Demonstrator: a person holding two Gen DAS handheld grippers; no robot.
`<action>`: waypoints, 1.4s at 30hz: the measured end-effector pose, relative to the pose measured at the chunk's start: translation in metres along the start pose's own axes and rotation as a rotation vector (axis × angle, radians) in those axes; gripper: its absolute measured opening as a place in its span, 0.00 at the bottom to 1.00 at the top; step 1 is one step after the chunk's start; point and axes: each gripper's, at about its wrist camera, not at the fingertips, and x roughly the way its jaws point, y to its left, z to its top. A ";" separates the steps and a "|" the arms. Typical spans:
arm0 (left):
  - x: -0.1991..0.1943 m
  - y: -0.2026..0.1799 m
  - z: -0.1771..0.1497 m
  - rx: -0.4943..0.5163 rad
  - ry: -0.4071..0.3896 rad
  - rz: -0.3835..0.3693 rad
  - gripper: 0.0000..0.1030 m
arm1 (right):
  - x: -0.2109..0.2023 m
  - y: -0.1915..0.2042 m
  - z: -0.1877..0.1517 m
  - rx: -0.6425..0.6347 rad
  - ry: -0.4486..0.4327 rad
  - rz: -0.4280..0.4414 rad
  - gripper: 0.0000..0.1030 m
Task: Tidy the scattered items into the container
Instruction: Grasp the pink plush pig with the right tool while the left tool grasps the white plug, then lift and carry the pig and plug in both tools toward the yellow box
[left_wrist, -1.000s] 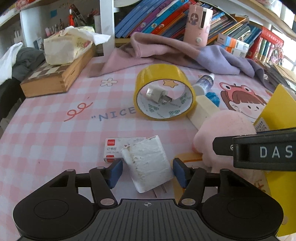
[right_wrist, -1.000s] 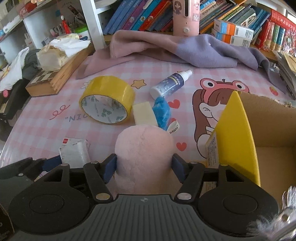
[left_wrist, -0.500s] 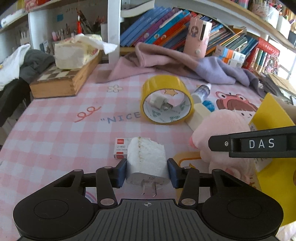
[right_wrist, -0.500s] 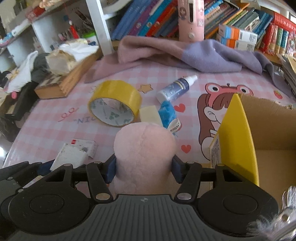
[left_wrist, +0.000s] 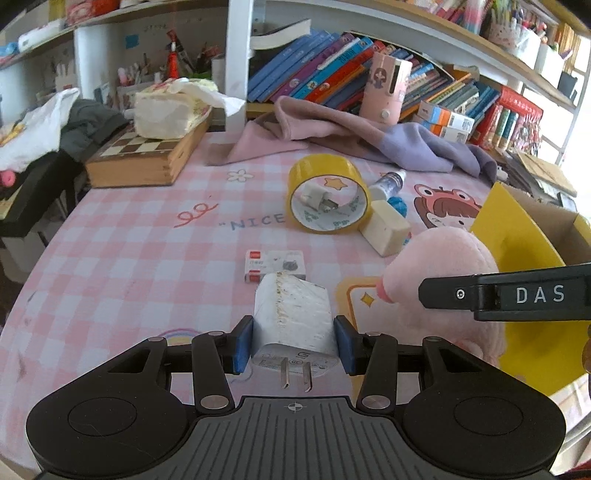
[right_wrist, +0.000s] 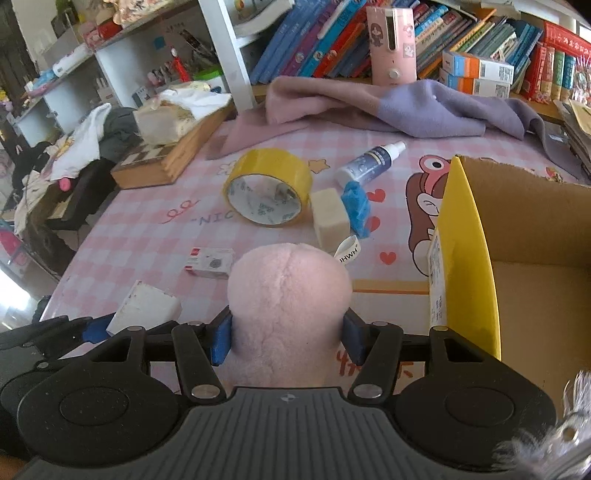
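gripping white charger (left_wrist: 293, 317) lengthwise along fingers (left_wrist: 242, 343), prongs toward camera.

- I read "DAS" in white letters on the black arm of the right gripper (left_wrist: 517, 295), to the right of my left gripper (left_wrist: 293, 339).
- Ahead of the left gripper, the tablecloth (left_wrist: 147, 251) carries "NICE" in blue letters, just left of the yellow tape roll (left_wrist: 327, 195).
- Just beyond the right gripper (right_wrist: 288, 336), a white fabric tag (right_wrist: 347, 252) beside the pink plush (right_wrist: 288, 295) reads "IHWH" as it lies.
- The small red-and-white box (left_wrist: 275, 265) has print too small for me to read.
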 end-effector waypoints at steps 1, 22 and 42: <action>-0.005 0.002 -0.001 -0.009 -0.003 -0.003 0.43 | -0.003 0.001 -0.001 -0.004 -0.006 0.004 0.54; -0.126 0.027 -0.057 -0.185 -0.081 -0.150 0.43 | -0.106 0.038 -0.084 -0.073 -0.089 0.030 0.54; -0.207 0.024 -0.133 -0.230 -0.110 -0.218 0.43 | -0.184 0.061 -0.173 -0.017 -0.116 -0.012 0.54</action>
